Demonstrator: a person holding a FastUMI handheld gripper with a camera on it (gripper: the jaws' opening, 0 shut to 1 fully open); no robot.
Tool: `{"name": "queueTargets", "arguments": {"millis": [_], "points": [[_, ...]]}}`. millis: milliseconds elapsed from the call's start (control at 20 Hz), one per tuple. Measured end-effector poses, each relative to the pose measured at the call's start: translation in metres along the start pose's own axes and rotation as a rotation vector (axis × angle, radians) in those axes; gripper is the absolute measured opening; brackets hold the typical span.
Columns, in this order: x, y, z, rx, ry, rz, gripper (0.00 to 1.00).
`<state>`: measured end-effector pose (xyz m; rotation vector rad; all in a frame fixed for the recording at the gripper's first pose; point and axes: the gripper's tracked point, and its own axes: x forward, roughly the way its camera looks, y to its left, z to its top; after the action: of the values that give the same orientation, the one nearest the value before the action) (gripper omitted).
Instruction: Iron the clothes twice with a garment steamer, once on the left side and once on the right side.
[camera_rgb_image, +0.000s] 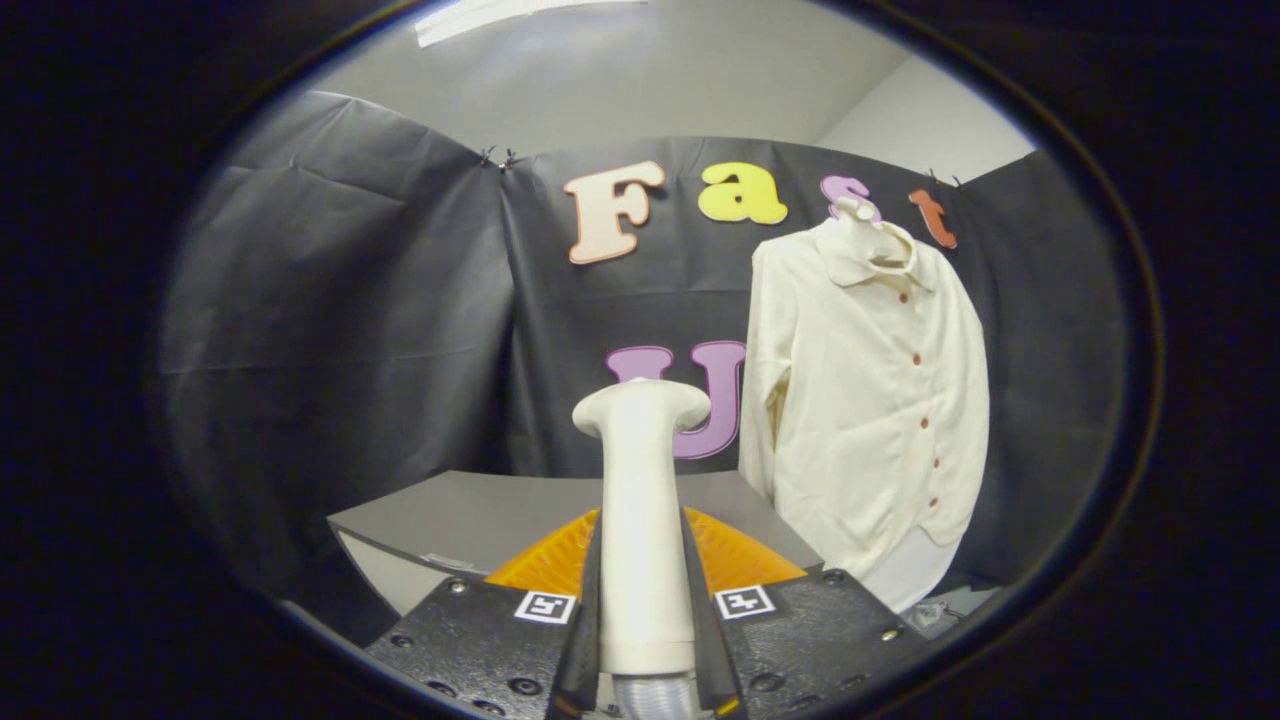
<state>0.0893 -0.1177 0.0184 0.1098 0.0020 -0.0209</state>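
Between the two fingers of the tongs (645, 600) stood the handle of the garment steamer (640, 500), both fingers pressed against its sides, its wide head rising upright just beyond the fingertips and a ribbed hose leaving its lower end. Ahead and to the right of the tongs, well apart from the steamer head, a cream shirt (865, 400) hung on a hanger against the dark booth wall, its buttoned front turned toward the tongs. Just beyond the fingers lay an orange ridged object (730, 560) on a grey table (470, 515). Neither pass over the shirt seemed begun, since the head was nowhere near the cloth. The likely trouble from here was the handle twisting or slipping in so narrow a pinch while being swung right, so the head would meet the fabric askew; the loosely hung shirt might also swing away under pressure, leaving one side barely steamed.
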Motion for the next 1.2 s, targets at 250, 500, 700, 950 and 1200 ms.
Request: {"name": "queueTargets", "arguments": {"millis": [250,500,700,950,1200], "points": [[-0.036,-0.010,0.007,0.010,-0.022,0.031,0.37],[-0.075,-0.016,0.016,0.000,-0.064,0.059,0.36],[-0.099,-0.021,0.020,0.013,-0.078,0.034,0.36],[-0.111,-0.030,0.009,-0.022,-0.068,0.011,0.36],[-0.114,-0.039,0.010,-0.005,-0.080,0.003,0.36]]}}
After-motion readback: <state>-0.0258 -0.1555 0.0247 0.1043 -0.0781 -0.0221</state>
